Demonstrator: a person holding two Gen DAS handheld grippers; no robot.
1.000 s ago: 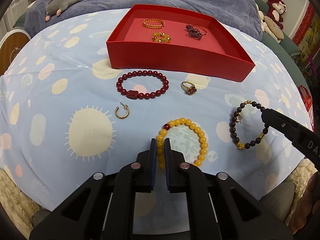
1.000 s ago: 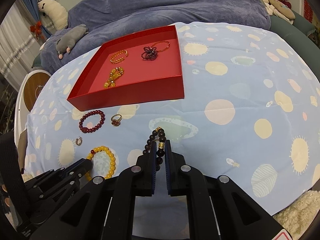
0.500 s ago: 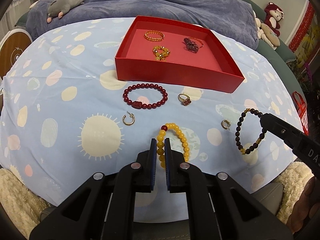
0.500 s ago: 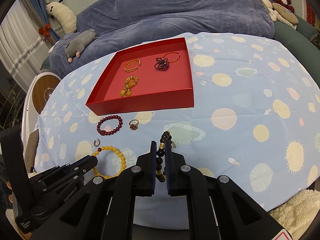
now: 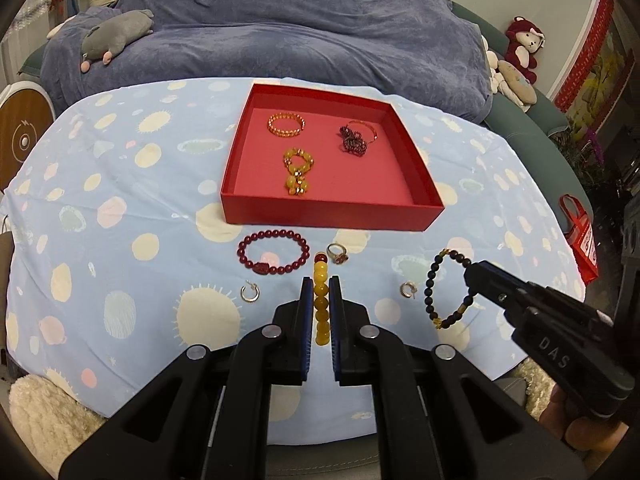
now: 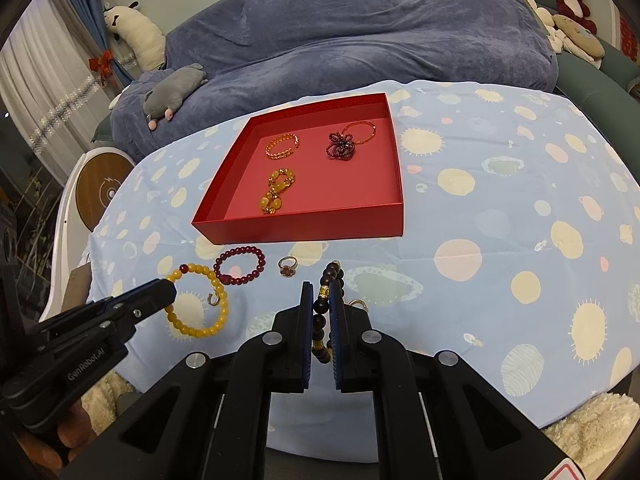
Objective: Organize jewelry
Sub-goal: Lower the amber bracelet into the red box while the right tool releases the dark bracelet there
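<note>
both bracelets lifted clear of the counter

since a second ago both bracelets have come up off the blue spotted cloth of the counter (image 5: 120, 208); they lay flat then and hang in the air now. an earring that was half hidden under the dark bracelet lies uncovered.

readable writing: "das" on the side of the right tongs in the left view, "genrobot.ai" on the side of the left tongs in the right view.

the left tongs (image 5: 321, 292) are clenched on the yellow bead bracelet (image 5: 321, 304), which shows edge-on between the pads, its one red bead at the far end. the right tongs (image 6: 321, 298) are clenched on the dark bead bracelet (image 6: 322, 312) with gold spacers, also edge-on between the pads. both hang on the near side of the red tray (image 5: 320, 210), apart from it. on the cloth between tongs and tray lie a dark red bracelet (image 5: 274, 252), a ring (image 5: 337, 254) and two hoop earrings (image 5: 250, 293). three pieces lie inside the tray.
</note>
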